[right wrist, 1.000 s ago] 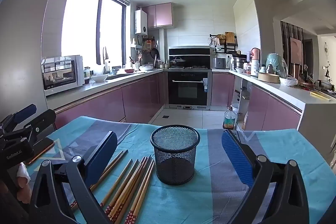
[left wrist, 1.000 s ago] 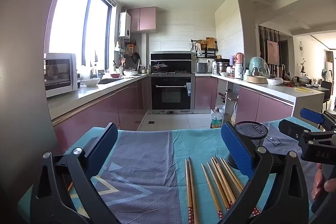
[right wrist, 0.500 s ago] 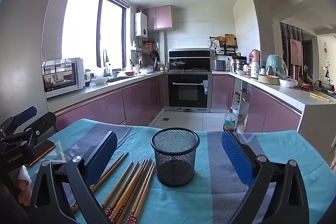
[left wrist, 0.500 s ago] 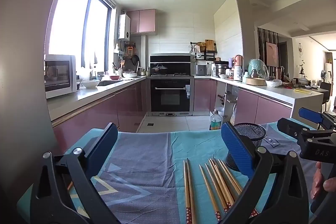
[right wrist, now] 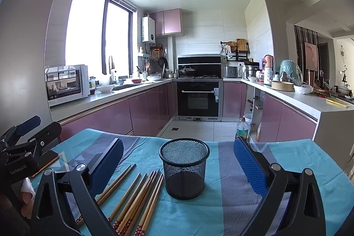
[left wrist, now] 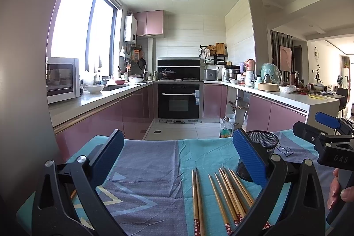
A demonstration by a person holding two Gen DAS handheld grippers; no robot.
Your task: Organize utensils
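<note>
We lose the chopsticks' [right wrist: 141, 198] patterned ends under our frames, and the left gripper's [left wrist: 177, 155] blue pad covers part of the mesh cup [right wrist: 184, 167]. Both it and the right gripper [right wrist: 178, 164] are spread wide, empty, above the striped cloth [right wrist: 223, 209]. The chopsticks lie loose just left of the upright cup; the cloth's far edge drops to kitchen floor.

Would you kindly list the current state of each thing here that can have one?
Left gripper: open, holding nothing.
Right gripper: open, holding nothing.
Mesh cup: upright on the cloth, empty.
Chopsticks: lying flat on the cloth beside the cup, none inside it.
Tablecloth: spread over the table, slightly wrinkled.
Oven: door closed.
</note>
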